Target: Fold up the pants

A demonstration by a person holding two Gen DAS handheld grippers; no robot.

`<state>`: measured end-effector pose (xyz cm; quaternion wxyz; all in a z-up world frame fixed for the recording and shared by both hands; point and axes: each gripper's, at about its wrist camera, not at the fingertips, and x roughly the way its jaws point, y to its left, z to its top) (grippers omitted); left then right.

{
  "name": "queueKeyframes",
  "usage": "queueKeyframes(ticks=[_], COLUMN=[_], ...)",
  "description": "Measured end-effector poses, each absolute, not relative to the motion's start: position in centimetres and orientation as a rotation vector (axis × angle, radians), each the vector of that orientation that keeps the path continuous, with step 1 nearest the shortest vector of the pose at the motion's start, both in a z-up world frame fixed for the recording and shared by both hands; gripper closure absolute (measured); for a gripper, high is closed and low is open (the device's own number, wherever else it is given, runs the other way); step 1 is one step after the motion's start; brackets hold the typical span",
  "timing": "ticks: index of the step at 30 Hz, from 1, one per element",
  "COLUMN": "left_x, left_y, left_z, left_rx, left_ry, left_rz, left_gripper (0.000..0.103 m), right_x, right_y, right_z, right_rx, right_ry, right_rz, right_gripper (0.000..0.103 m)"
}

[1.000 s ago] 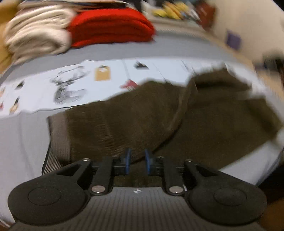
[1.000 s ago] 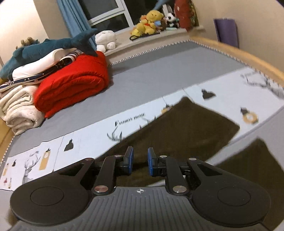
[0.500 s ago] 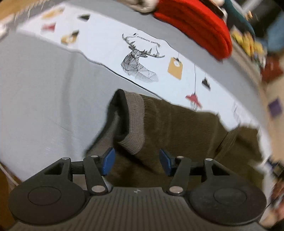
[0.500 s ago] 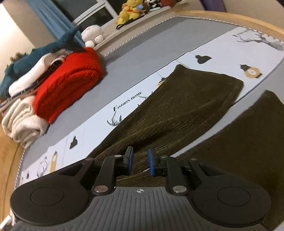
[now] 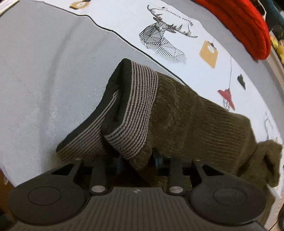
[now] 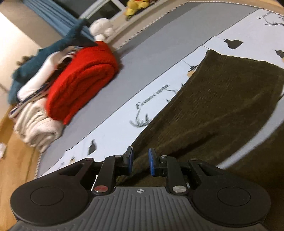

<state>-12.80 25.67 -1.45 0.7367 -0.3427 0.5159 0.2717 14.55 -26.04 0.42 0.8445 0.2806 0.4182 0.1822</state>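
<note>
pants (image 5: 195,113) flat on bed (image 5: 44,71), near red blanket (image 5: 245,26) | left gripper (image 5: 138,162) jaws just closed, clamped on waistband (image 5: 138,106) | right gripper (image 6: 140,160) narrow, cloth between, grip unclear | fold barely begun, legs still unfolded

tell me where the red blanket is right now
In the right wrist view the red blanket lies folded at left on the bed, against a pile of white laundry.

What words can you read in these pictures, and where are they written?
"FASHION HOME": printed on the white band of the bedsheet, blurry but readable, in the right wrist view.
A second line of print at the top right corner of that view: cut off, unreadable.
Left wrist view: drawings only, no words.
</note>
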Motion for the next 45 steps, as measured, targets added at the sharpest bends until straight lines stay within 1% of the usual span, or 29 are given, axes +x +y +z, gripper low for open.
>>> queueKeyframes(ticks=[1,3,5,7,9,12,14,16,17,18,19,20,24,27,29,32,35,38,43,45], left_x=[-12.6,-12.1,-12.5,-12.3,-12.0,-11.8,-11.7,-11.9,-12.0,-12.0,-12.0,-12.1,-12.4,-12.9,-13.2,-14.0,-15.2,-16.6,-17.8,-17.9], left_y=[25.6,25.5,25.5,25.8,26.0,26.0,26.0,26.2,26.3,26.4,26.4,26.5,26.6,26.7,26.5,26.1,25.9,25.8,26.1,26.4], left_z=[-1.3,-1.1,-1.3,-1.6,-1.9,-2.0,-2.1,-2.0,-2.0,-2.0,-2.0,-1.9,-1.7,-1.4,-1.1,-0.2,0.9,1.3,0.6,0.5], left_rx=[-0.723,-0.671,-0.664,-0.667,-0.676,-0.670,-0.666,-0.678,-0.684,-0.688,-0.689,-0.690,-0.697,-0.703,-0.703,-0.698,-0.682,-0.678,-0.680,-0.694], left_ry=[1.129,1.133,1.140,1.145,1.151,1.163,1.167,1.168,1.168,1.168,1.169,1.168,1.158,1.145,1.128,1.077,1.028,1.011,1.057,1.054], left_rz=[0.591,0.582,0.573,0.562,0.555,0.540,0.530,0.519,0.514,0.507,0.501,0.496,0.478,0.475,0.473,0.476,0.504,0.535,0.571,0.578], left_gripper=[0.077,0.078,0.078,0.078,0.078,0.078,0.078,0.078,0.078,0.078,0.078,0.078,0.078,0.078,0.078,0.081,0.085,0.088,0.089,0.089], right_x=[15.7,18.4,20.5,22.3,23.8,25.7,26.5,26.7,26.6,26.4,26.2,26.1,24.6,21.4,18.0,12.8,6.7,2.0,-0.4,-1.0], right_y=[-25.3,-23.6,-22.0,-20.4,-18.8,-16.4,-14.7,-13.0,-12.3,-11.7,-11.4,-11.7,-15.3,-18.5,-21.5,-26.8,-31.3,-33.8,-35.3,-36.5], right_z=[0.1,-1.0,-2.3,-3.4,-4.1,-4.8,-5.3,-5.3,-5.3,-5.3,-5.1,-4.8,-2.3,1.3,3.7,5.7,5.8,3.9,-2.1,-2.2], right_rx=[0.591,0.596,0.585,0.562,0.521,0.451,0.361,0.262,0.212,0.161,0.108,0.102,0.226,0.250,0.279,0.372,0.421,0.389,0.225,0.244], right_ry=[0.888,0.918,0.959,0.993,1.017,1.054,1.084,1.071,1.067,1.066,1.061,1.056,1.022,0.940,0.878,0.818,0.801,0.868,1.197,1.193], right_rz=[0.359,0.315,0.262,0.205,0.150,0.132,0.091,0.065,0.056,0.034,-0.001,-0.013,-0.019,0.018,0.041,0.055,0.058,0.082,0.123,0.085], right_gripper=[0.082,0.080,0.079,0.076,0.069,0.060,0.060,0.060,0.065,0.084,0.093,0.095,0.096,0.096,0.096,0.097,0.097,0.097,0.096,0.096])
